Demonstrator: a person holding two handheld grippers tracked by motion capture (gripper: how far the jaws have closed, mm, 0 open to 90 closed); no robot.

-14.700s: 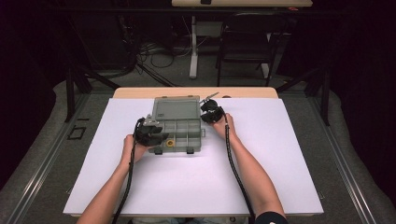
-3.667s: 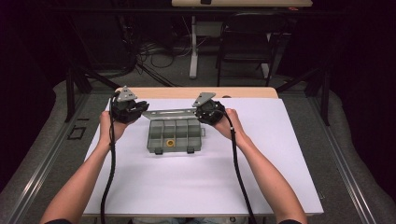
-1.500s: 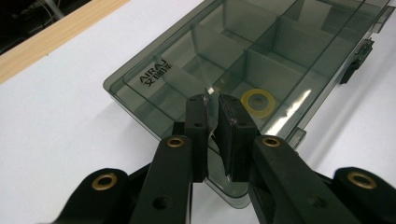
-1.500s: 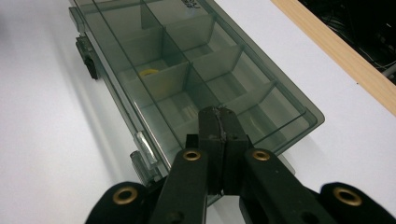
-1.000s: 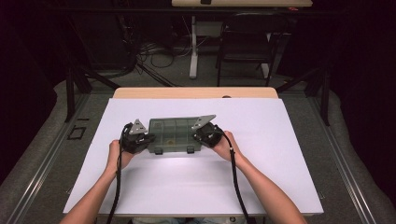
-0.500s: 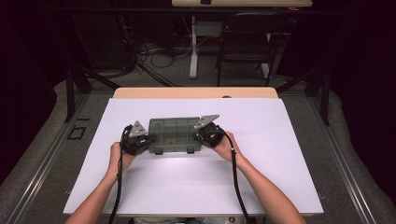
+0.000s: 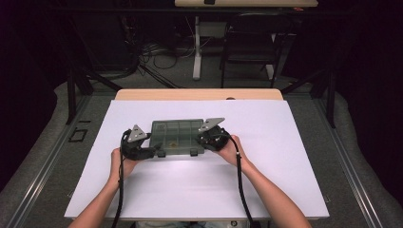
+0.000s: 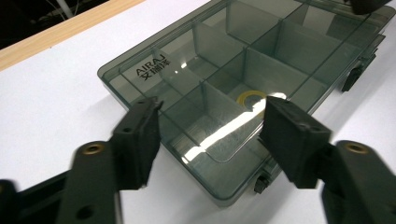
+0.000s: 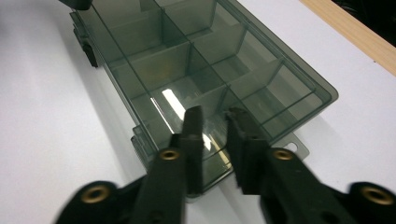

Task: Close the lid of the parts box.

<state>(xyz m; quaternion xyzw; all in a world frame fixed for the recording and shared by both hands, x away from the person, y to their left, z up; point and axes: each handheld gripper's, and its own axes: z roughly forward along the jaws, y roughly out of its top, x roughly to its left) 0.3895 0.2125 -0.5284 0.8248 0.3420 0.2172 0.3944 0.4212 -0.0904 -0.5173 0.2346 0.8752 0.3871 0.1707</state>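
Glossy translucent plastic box (image 8: 243,88), matt white tabletop (image 7: 199,190)

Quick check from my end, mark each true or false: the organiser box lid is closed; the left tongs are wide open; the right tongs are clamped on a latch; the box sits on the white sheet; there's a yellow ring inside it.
1. The organiser box has its lid closed. True.
2. The left tongs are wide open. True.
3. The right tongs are clamped on a latch. False: their jaws stand slightly apart over the box's end, gripping nothing.
4. The box sits on the white sheet. True.
5. A yellow ring lies inside the box. True.
6. The box is turned upside down. False: its clear lid, with lettering, faces up.
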